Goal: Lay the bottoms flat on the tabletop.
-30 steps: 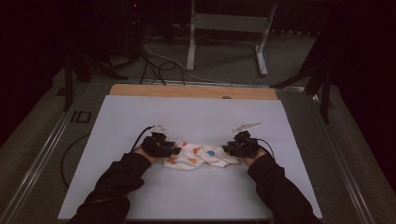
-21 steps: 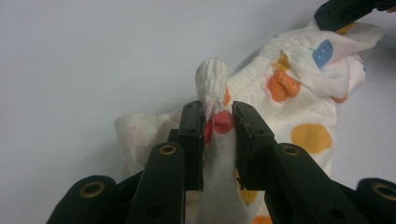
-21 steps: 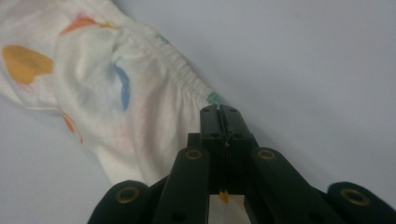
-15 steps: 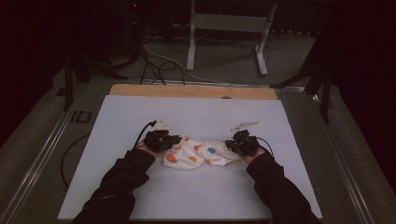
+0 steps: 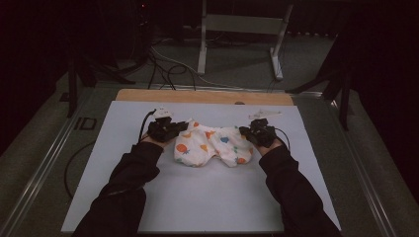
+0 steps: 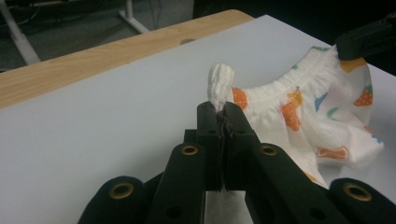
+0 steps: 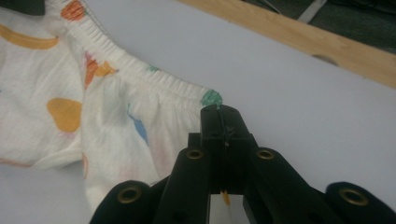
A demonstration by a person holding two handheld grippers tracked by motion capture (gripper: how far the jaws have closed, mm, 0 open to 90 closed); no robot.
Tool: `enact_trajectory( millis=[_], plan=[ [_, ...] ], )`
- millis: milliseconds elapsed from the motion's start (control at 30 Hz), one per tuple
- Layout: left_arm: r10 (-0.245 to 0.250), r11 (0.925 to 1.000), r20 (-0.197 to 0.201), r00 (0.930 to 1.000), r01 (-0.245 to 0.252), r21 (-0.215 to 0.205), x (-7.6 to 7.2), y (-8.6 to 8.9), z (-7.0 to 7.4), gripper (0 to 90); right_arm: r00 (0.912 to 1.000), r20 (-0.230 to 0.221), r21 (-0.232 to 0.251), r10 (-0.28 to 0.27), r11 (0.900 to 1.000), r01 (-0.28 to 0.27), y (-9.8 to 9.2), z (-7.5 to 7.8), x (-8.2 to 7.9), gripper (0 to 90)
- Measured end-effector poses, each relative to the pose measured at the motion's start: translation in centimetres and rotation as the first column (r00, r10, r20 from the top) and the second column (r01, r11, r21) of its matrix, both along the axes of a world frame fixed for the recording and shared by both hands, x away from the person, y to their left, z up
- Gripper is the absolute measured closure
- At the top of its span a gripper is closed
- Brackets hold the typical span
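Note:
A small white garment [image 5: 210, 145] with a colourful fruit print and an elastic waistband hangs stretched between my two grippers, its lower part resting on the white board [image 5: 197, 197]. My left gripper [image 5: 184, 127] is shut on the waistband's left end, and a bunched tuft of cloth [image 6: 220, 81] sticks out past its tips [image 6: 220, 108]. My right gripper [image 5: 243, 131] is shut on the waistband's right end, by a green print [image 7: 212, 98] at its tips [image 7: 219, 112]. The garment [image 6: 317, 107] [image 7: 70, 107] sags below the taut band.
A wooden strip [image 5: 202, 96] runs along the board's far edge. Behind the table, the legs of a metal stand [image 5: 237, 44] and loose cables [image 5: 168, 64] lie on the floor. Metal rails [image 5: 44, 163] border the table's sides.
Both hands have risen and moved away from the person. The garment, crumpled on the board a second ago, is now pulled out wide and lifted by its waistband.

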State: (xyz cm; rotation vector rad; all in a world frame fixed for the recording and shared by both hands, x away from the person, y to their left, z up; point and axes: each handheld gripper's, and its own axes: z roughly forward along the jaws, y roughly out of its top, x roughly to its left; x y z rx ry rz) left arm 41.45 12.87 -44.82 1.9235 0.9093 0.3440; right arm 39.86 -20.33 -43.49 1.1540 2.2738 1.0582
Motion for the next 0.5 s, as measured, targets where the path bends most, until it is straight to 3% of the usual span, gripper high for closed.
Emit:
enact_trajectory(
  millis=[100,233,367,433,500],
  plan=[
    [0.020,0.9996,-0.001,0.9998,-0.020,0.022,1.0,-0.3,0.0,87.7,0.9998,0.000,-0.022,-0.022,1.000,0.022,0.5,-0.3,2.0,90.0],
    [0.059,0.9971,0.009,0.9982,-0.059,0.048,2.1,-0.5,-0.3,87.1,0.9995,-0.005,-0.028,-0.033,0.999,0.032,0.8,-0.5,3.2,90.0],
    [0.084,0.9927,-0.008,0.9964,-0.083,0.087,3.3,-0.7,-0.8,86.6,0.9989,0.002,-0.039,-0.047,0.998,0.047,1.0,-0.7,4.5,90.0],
    [0.095,0.9920,-0.032,0.9950,-0.092,0.087,3.9,-0.7,-1.2,86.5,0.9984,-0.004,-0.034,-0.057,0.998,0.057,1.1,-0.7,5.1,89.9],
    [0.081,0.9929,-0.090,0.9926,-0.073,0.094,4.5,-0.7,-1.7,77.3,0.9978,-0.013,-0.038,-0.065,0.997,0.064,1.3,-1.0,5.6,86.9]
  ],
)
